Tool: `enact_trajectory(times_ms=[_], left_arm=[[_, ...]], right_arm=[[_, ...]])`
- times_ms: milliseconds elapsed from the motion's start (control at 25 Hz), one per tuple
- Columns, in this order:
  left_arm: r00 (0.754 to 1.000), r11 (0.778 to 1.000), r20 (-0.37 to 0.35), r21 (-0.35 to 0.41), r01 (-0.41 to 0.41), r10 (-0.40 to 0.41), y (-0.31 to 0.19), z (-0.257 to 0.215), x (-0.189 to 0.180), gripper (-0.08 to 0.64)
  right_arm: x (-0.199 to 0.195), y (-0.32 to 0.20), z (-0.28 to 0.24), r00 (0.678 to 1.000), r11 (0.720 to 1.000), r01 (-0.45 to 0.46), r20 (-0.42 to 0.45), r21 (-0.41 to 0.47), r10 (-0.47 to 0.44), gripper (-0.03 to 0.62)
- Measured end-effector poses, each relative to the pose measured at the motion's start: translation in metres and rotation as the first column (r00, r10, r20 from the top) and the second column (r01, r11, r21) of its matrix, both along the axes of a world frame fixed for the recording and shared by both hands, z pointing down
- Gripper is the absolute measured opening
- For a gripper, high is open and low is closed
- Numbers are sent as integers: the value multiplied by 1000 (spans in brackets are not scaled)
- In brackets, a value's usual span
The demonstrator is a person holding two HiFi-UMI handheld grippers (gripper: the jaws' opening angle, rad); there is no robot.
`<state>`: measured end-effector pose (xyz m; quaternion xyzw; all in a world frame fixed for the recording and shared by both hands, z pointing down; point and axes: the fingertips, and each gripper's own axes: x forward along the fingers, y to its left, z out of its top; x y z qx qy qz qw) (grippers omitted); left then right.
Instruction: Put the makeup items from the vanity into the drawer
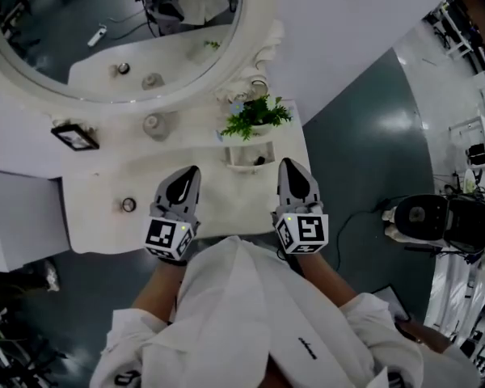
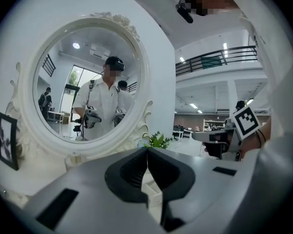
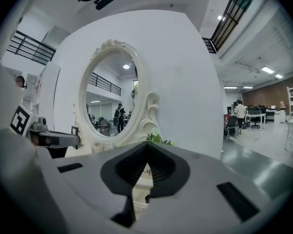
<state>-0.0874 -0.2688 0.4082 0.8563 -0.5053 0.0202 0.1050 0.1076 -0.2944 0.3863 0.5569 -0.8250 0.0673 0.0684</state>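
Note:
The white vanity top [image 1: 105, 217] carries a small round item [image 1: 128, 205] at its left and a pale jar [image 1: 154, 125] by the mirror base. A small white organizer [image 1: 244, 157] with a dark item [image 1: 259, 161] in it stands beside a green plant [image 1: 257, 116]. My left gripper [image 1: 194, 170] hovers over the front middle of the vanity, shut and empty, as the left gripper view [image 2: 147, 150] confirms. My right gripper [image 1: 287, 164] hangs just right of the organizer, also shut with nothing in it [image 3: 146, 147]. No drawer is in sight.
A large oval mirror [image 1: 113, 31] in an ornate white frame rises behind the vanity. A small dark picture frame [image 1: 75, 137] stands at the left. A black and white machine [image 1: 436, 217] sits on the grey floor to the right. White sleeves fill the bottom of the head view.

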Motion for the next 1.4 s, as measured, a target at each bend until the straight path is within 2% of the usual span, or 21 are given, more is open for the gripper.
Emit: enact_trajectory(times_ms=[280, 640, 960, 1400], left_arm=[[995, 995, 29, 30, 99, -99, 20, -13, -44, 28], [985, 985, 64, 75, 157, -162, 36, -28, -74, 28], [980, 982, 78, 75, 175, -181, 38, -29, -77, 28], [985, 984, 56, 79, 160, -165, 39, -31, -64, 28]], right_arm=[[34, 26, -27, 998, 997, -44, 37, 58, 42, 17], [41, 42, -38, 999, 996, -33, 37, 88, 30, 17], [44, 44, -43, 999, 993, -38, 36, 108, 35, 17], [42, 50, -32, 999, 998, -30, 15, 57, 29, 17]])
